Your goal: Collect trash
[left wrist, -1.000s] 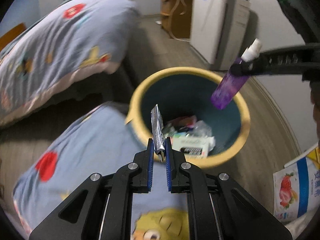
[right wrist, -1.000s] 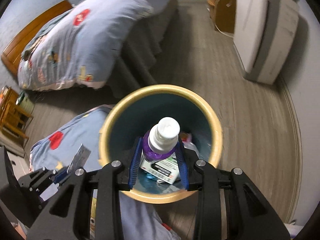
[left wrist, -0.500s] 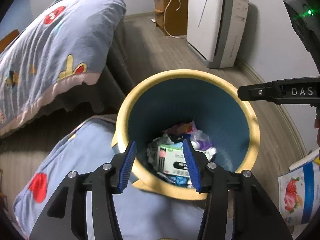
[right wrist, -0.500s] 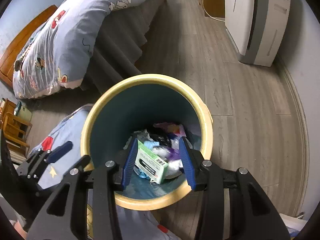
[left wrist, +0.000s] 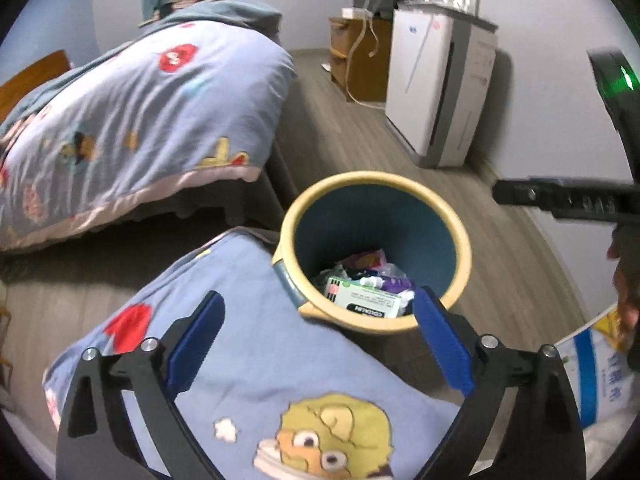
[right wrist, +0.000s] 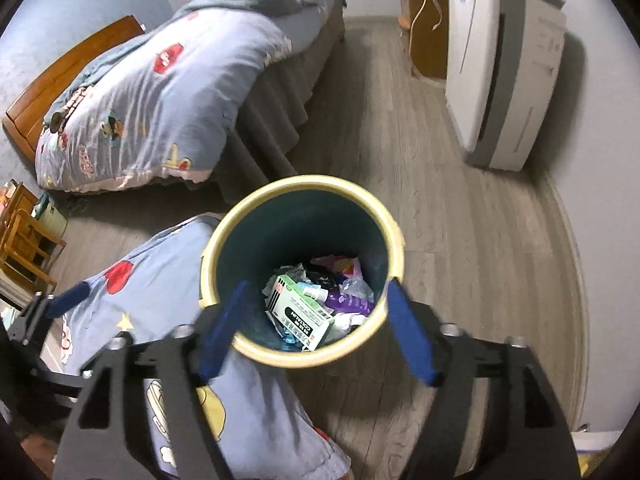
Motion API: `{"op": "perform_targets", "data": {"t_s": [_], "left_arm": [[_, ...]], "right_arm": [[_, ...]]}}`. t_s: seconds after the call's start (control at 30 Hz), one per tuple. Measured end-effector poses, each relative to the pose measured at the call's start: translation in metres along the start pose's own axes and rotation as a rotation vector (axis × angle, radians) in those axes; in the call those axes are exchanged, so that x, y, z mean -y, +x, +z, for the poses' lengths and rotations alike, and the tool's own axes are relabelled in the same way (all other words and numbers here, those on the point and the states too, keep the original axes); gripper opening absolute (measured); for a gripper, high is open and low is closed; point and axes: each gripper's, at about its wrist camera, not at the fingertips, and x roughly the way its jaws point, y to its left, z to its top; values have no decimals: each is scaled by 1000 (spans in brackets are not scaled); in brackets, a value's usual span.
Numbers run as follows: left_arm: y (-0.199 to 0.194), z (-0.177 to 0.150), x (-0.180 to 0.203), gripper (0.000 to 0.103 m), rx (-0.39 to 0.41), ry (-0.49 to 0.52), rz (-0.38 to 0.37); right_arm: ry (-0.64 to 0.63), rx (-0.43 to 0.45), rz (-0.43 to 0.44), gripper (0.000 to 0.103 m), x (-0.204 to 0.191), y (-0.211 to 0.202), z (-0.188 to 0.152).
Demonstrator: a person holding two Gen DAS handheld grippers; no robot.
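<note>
A yellow-rimmed blue trash bin (left wrist: 460, 236) (right wrist: 394, 232) stands on the wood floor. Inside lie a green and white box (left wrist: 366, 302) (right wrist: 304, 316), a purple bottle (left wrist: 390, 281) (right wrist: 348, 302) and wrappers. My left gripper (left wrist: 320, 338) is wide open and empty, above the blue quilt just before the bin. My right gripper (right wrist: 316, 330) is wide open and empty, above the bin's near rim. The right gripper's body shows at the right edge of the left wrist view (left wrist: 560, 198).
A bed with a blue cartoon quilt (left wrist: 132, 120) (right wrist: 152, 104) lies to the left. A second quilt piece (left wrist: 256, 360) (right wrist: 132, 292) touches the bin. A white appliance (left wrist: 436, 84) (right wrist: 504, 68) stands by the wall. A printed bag (left wrist: 600, 376) lies at the right.
The left gripper opened and let go of the silver wrapper; the right gripper opened and dropped the purple bottle into the bin. Both grippers have since opened wider and drawn back.
</note>
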Motion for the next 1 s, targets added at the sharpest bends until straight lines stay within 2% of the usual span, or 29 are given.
{"op": "perform_targets", "data": {"t_s": [0.07,0.13,0.23,0.37,0.47,0.57,0.7,1.0], "left_arm": [[-17,-3,1,97,4,-12,-3],[-33,-8,5,98,21,6,26],[-51,-17,17,98,33,43,61],[-54,-18,24,98,17,11,51],[-50,-17,26,98,21,-8,86],[-46,-17,26,98,27,-27,40],[-42,-12,26,98,53,-30,71],[-31,-6,23,98,61,-14,101]], "right_arm": [[-12,15,-15,91,-1,-15,-8],[-8,39,-28,98,0,-31,-18],[13,60,-23,97,5,-52,-34],[34,73,-56,97,10,-69,-51],[79,73,-49,97,15,-72,-55],[103,72,-54,97,17,-68,-53],[81,78,-87,97,14,-61,-49],[37,65,-94,97,4,-49,-46]]}}
